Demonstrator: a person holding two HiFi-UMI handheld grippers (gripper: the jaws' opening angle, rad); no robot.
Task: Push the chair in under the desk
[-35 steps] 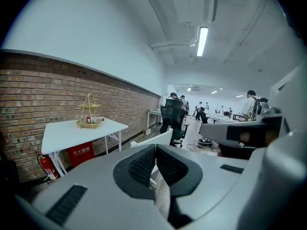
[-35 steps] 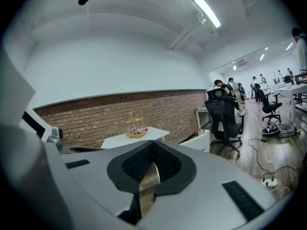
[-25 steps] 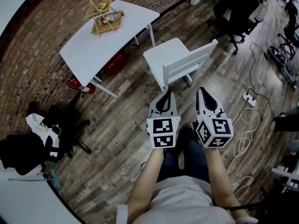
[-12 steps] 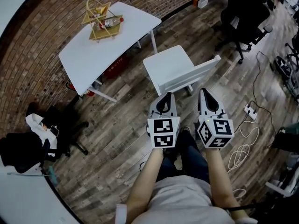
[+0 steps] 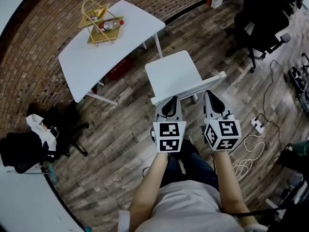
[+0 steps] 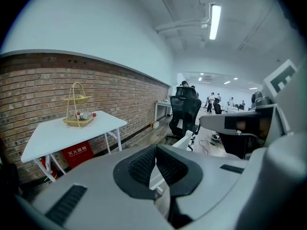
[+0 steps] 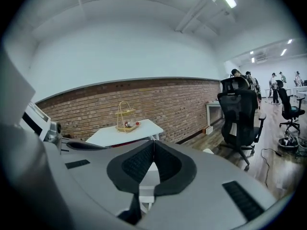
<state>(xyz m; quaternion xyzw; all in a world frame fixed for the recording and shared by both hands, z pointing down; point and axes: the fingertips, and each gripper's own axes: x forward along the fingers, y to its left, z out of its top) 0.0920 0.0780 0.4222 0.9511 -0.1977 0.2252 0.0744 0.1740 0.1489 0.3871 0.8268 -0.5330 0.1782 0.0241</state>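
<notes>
White wooden chair (image 5: 173,75) stands on the plank floor (image 5: 120,129) near the white rectangular desk (image 5: 91,57), its seat towards the desk but not under it. Left gripper (image 5: 170,99) and right gripper (image 5: 208,94) sit at its backrest rail — both with jaws pressed together, gripping nothing.

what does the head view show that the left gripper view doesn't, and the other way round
Only the head view: the person's forearms and legs, and a power strip with its white cable on the wood floor.
Only the left gripper view: the ceiling strip light and people standing far down the room.
Both: the white desk, the wire basket stand on it, the brick wall, the black office chair and the white chair, which the left gripper view shows only as a sliver past the jaws.
</notes>
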